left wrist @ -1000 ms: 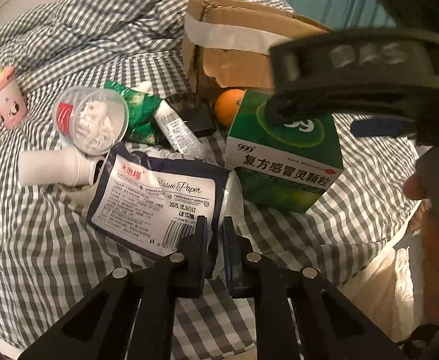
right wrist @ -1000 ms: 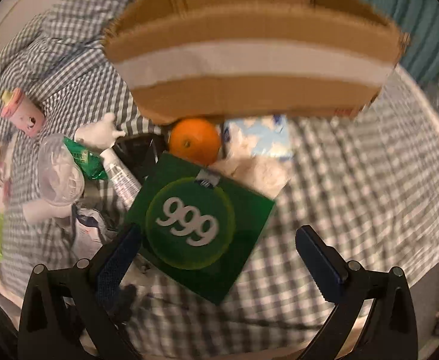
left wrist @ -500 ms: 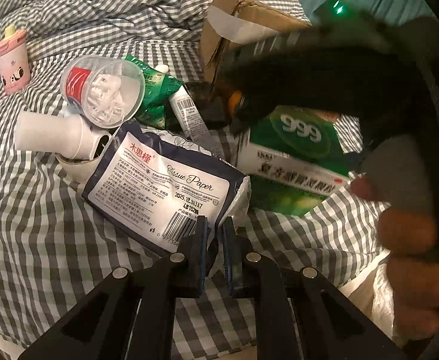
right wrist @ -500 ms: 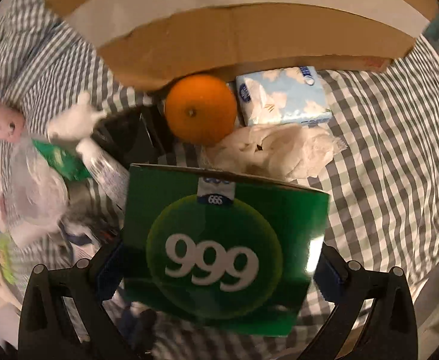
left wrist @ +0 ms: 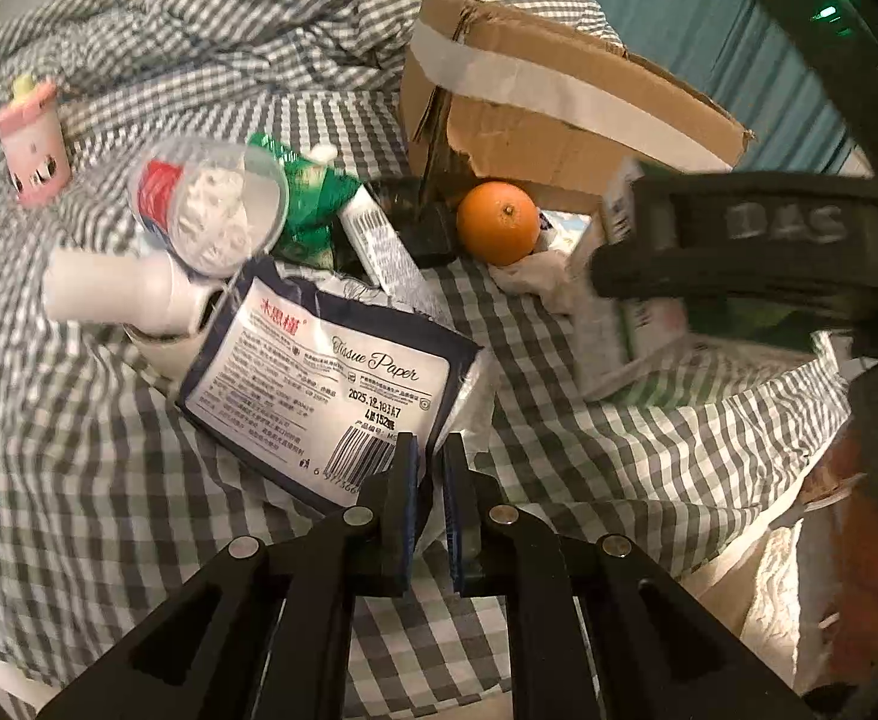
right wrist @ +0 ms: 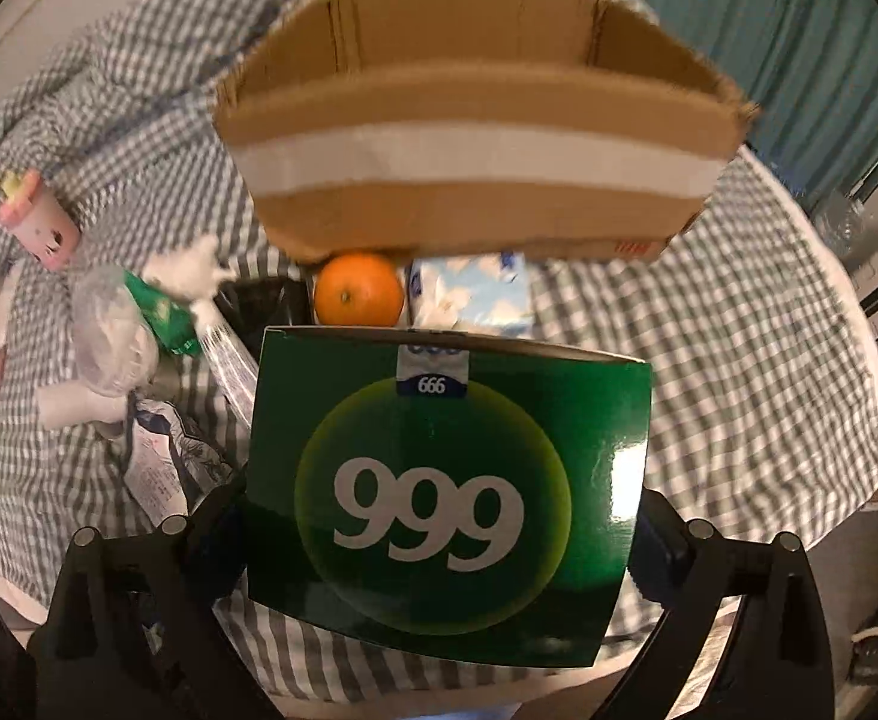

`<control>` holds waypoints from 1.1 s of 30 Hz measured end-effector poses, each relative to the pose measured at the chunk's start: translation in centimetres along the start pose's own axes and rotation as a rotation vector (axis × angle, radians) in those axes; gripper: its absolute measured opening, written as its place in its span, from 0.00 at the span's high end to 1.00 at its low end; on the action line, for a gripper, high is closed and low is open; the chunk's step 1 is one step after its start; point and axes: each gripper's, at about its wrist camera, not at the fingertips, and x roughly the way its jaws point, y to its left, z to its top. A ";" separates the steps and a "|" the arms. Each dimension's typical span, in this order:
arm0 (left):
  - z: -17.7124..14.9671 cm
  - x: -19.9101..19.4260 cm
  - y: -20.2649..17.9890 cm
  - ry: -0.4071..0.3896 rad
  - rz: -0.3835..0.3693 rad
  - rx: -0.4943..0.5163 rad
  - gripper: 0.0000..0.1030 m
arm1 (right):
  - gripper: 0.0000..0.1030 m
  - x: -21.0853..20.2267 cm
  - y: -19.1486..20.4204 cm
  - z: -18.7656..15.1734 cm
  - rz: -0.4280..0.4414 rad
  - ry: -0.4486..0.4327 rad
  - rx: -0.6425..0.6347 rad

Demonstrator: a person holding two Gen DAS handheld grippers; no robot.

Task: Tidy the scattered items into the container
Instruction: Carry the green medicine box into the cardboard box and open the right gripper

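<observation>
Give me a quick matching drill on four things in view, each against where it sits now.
Things:
1. green 999 box
2. orange
3. tissue paper pack
4. pink toy cup

Places:
A. far left on the bedding
B. at the left tongs' tips
C. between the right tongs' fingers
D. against the cardboard box

Pairs: 1-C, 2-D, 3-B, 4-A

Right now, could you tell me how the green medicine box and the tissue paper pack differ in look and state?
The green medicine box is a stiff carton; the tissue paper pack is a soft, dark-edged plastic pack with a white label.
The box is clamped in the right gripper, off the bed; the pack lies flat on the checked sheet.
The left gripper, shut, pinches only the pack's wrapper edge.
Neither is in the cardboard box yet.
</observation>
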 end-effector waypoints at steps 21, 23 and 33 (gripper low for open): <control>9.5 -8.0 -5.2 -0.206 0.074 0.120 0.90 | 0.04 -8.4 -6.0 3.5 0.021 -0.206 0.045; 8.5 -7.1 -4.9 -0.179 0.076 0.137 0.59 | 0.04 -7.4 -6.3 3.4 0.024 -0.180 0.059; 3.3 -2.4 -3.3 0.059 0.148 0.053 0.00 | 0.03 -7.0 -5.6 2.6 0.037 -0.160 0.052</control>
